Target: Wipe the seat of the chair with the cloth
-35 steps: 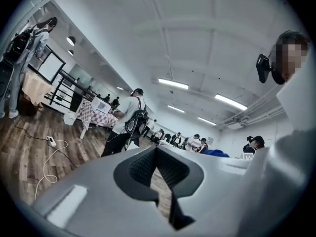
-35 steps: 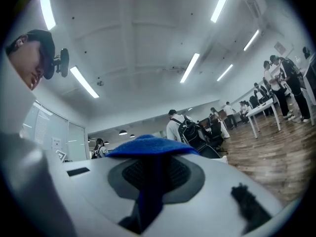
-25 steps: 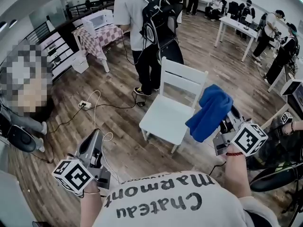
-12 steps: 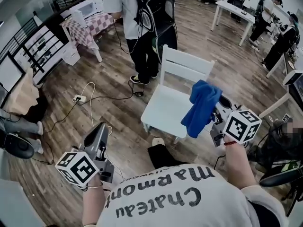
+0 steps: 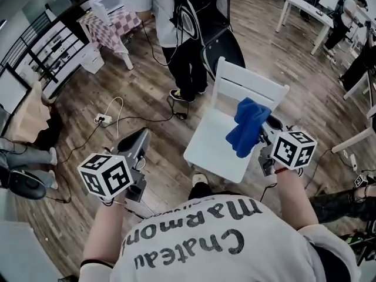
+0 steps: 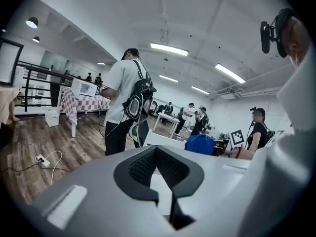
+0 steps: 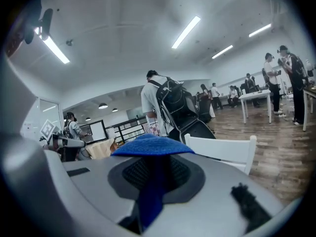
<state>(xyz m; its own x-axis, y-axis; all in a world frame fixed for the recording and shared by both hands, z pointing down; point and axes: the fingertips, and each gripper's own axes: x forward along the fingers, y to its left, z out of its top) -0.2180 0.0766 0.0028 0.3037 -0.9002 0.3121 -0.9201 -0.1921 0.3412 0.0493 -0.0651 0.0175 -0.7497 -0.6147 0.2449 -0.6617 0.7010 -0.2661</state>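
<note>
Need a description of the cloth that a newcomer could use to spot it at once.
Find the white chair standing on the wood floor in the middle of the head view. Over its seat, the right gripper holds the cloth in its shut jaws. It is the only bright blue thing nearby, bunched and drooping.

Standing person point(image 5: 183, 63) with black backpack point(image 5: 200, 16), checkered table point(image 5: 114, 27), power strip point(image 5: 103, 120) on wood floor point(image 5: 147, 81), white desk point(image 5: 304, 7)

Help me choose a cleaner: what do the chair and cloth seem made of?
The chair looks like white-painted wood, possibly plastic: smooth, matte, slatted back. The cloth looks like soft blue microfibre or knit fabric: fine ribbed texture, hanging limp.
</note>
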